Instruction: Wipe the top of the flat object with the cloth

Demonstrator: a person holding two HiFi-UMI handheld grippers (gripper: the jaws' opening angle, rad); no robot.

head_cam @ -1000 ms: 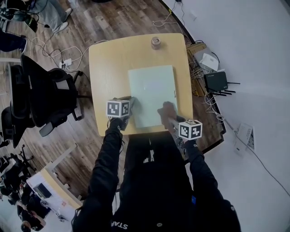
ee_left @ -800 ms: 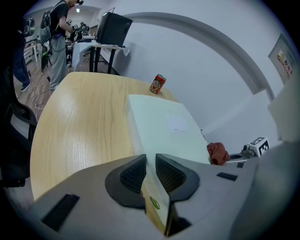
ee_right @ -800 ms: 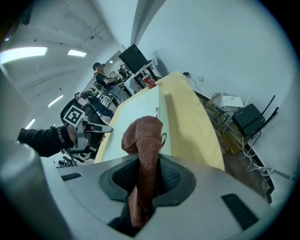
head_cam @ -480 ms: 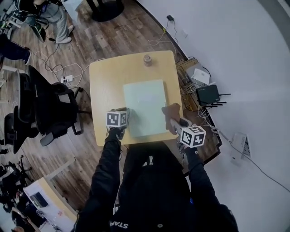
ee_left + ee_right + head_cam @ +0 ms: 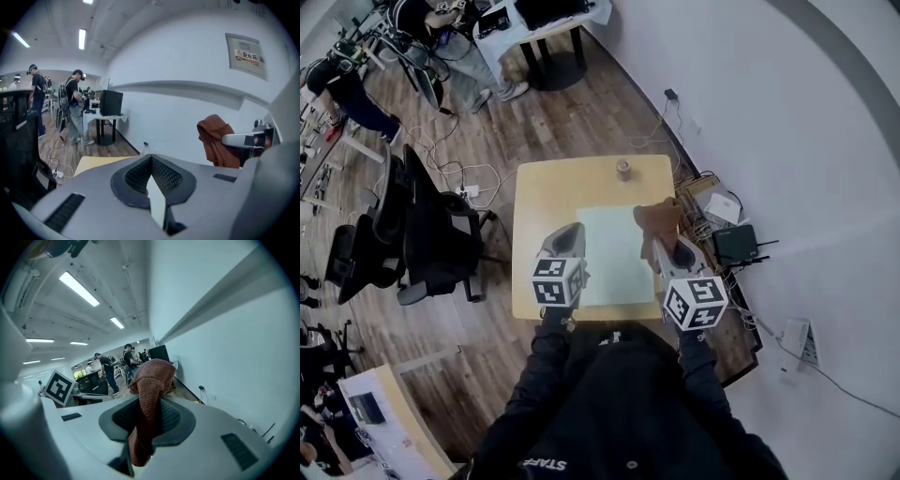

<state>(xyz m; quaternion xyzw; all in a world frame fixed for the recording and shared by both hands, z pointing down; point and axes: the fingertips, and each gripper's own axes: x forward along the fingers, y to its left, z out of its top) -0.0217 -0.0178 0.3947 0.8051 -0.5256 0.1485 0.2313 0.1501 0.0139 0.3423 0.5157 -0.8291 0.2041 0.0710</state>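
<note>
While R gripper [image 5: 146,425] jaws pinch the knitted rust cloth [image 5: 151,380], L gripper [image 5: 153,183] jaws sit pressed together.

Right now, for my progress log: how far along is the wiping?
Done: cloth picked up, clamped in the right gripper. In hand: it hangs clear of the flat board, left gripper shut and empty. Left: wiping, if any; the board's cleanliness can't be judged.

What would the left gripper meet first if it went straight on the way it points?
Probably the white wall. The left gripper, jaws shut, is held up and aims over the table, with nothing nearer in its line; depth is hard to judge.
</note>
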